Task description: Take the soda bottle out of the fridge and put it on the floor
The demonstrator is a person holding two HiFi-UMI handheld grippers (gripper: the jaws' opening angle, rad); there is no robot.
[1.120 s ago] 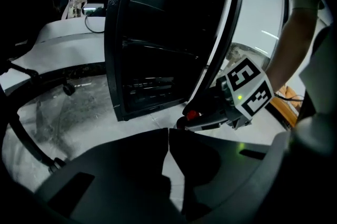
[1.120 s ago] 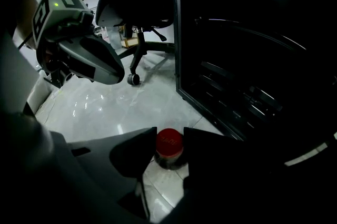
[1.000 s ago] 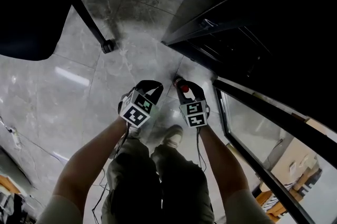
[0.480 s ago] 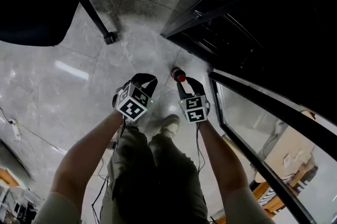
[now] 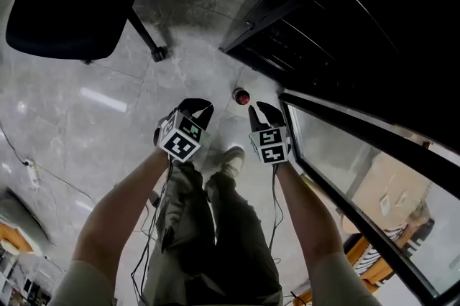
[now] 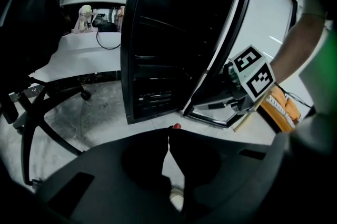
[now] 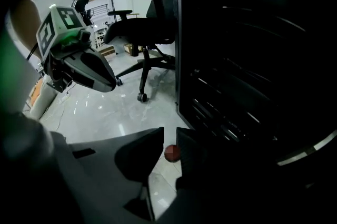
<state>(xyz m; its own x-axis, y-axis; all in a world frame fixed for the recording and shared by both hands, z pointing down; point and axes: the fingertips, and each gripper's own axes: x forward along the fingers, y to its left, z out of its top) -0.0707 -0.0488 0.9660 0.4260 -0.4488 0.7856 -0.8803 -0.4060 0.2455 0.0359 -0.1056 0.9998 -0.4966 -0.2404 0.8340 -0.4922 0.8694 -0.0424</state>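
The soda bottle (image 5: 241,96), dark with a red cap, stands upright on the grey floor in front of the open fridge (image 5: 345,31). My right gripper (image 5: 257,110) hangs just behind it and does not touch it. Its jaws are closing and a narrow gap remains, with nothing gripped between them. In the right gripper view the red cap (image 7: 171,153) shows through that gap, beyond the right gripper (image 7: 169,136). My left gripper (image 5: 195,109) sits beside the right one, shut and empty. The left gripper (image 6: 168,136) tips meet, with the cap (image 6: 177,126) just past them.
The fridge's glass door (image 5: 345,154) swings open to the right, close beside my right arm. A black office chair (image 5: 79,3) on castors stands at the far left. The person's shoe (image 5: 231,157) and legs are directly below the grippers. Cables trail on the floor.
My right gripper has let go of the bottle and drawn back from it, and its jaws have narrowed. The bottle now stands free on the floor. The left gripper has barely moved.
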